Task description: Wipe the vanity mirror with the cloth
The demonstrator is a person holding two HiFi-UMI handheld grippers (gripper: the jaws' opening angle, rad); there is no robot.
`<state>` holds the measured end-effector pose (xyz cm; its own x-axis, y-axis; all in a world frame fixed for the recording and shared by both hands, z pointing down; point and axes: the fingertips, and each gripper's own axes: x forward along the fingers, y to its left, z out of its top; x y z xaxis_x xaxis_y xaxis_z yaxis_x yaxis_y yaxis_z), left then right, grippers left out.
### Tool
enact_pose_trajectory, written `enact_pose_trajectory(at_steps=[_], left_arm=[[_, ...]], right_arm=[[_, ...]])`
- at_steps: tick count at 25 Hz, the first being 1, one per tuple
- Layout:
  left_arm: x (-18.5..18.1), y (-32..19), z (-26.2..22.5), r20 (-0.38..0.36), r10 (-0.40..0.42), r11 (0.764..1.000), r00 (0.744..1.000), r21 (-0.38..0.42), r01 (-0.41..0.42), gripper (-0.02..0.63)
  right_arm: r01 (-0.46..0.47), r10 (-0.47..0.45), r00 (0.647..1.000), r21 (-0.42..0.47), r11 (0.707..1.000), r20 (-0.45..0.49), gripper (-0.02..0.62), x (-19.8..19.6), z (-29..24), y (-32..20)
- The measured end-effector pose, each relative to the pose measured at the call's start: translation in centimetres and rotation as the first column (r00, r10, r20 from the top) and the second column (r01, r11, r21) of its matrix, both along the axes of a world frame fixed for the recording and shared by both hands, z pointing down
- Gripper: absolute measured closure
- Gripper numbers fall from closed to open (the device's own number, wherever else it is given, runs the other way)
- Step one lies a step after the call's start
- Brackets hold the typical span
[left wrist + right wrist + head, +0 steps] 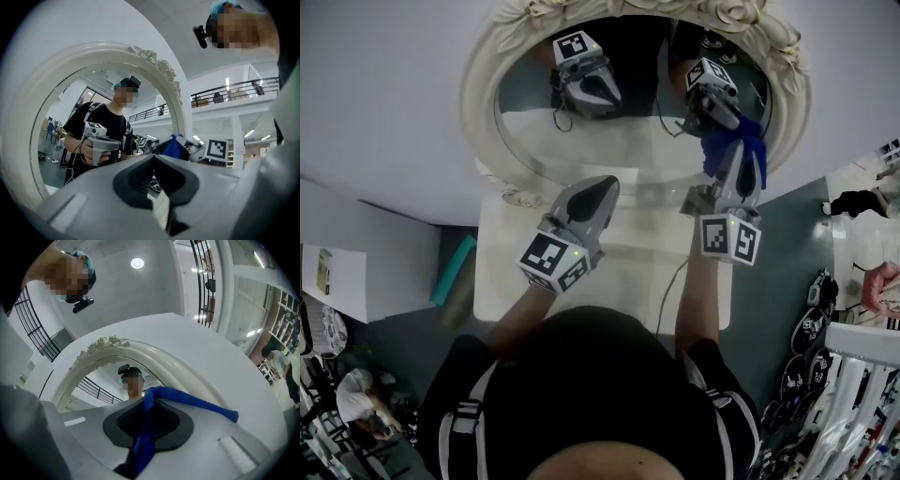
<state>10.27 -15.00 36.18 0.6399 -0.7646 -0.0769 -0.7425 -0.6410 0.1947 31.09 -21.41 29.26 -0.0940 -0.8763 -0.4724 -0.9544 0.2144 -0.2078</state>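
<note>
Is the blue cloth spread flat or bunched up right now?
Bunched: the cloth is pinched into a narrow strip in the right gripper, one end trailing sideways.

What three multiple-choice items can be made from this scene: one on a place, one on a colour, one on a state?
1. Where is the cloth?
A. on the floor
B. on a chair
C. in the right gripper

2. What colour is the cloth?
A. white
B. blue
C. red

3. How do the jaws of the left gripper stand?
A. together, with nothing between them
B. wide apart
C. closed on a sponge

Answers:
1 C: the right gripper view shows the cloth pinched between its jaws.
2 B: the cloth is blue in every view.
3 A: the left gripper view shows the pads meeting, with nothing held.
</note>
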Motion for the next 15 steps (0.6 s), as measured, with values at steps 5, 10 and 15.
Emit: enact_pose_trajectory(at_steps=[5,10,15], left_arm=[[0.3,0.1,0.1,0.001,0.007,1.000,1.000,0.006,-0.007,0.600],[0.0,0.7,0.0,-0.002,0.002,1.000,1.000,0.007,-0.002,0.600],[-1.8,1.7,-0.3,-0.021,-0.011,1.000,1.000,0.015,0.012,0.600]], right_arm=[[0.002,-0.002,1.000,0.027,1.000,0.015,0.560,0.1,-0.7,-0.1],[0.015,-0.015,1.000,0.044,0.999,0.017,0.560,-0.1,-1.7,0.0],[0.056,-0.055,0.998,0.071,0.996,-0.010,0.560,-3.0,-3.5,0.6]])
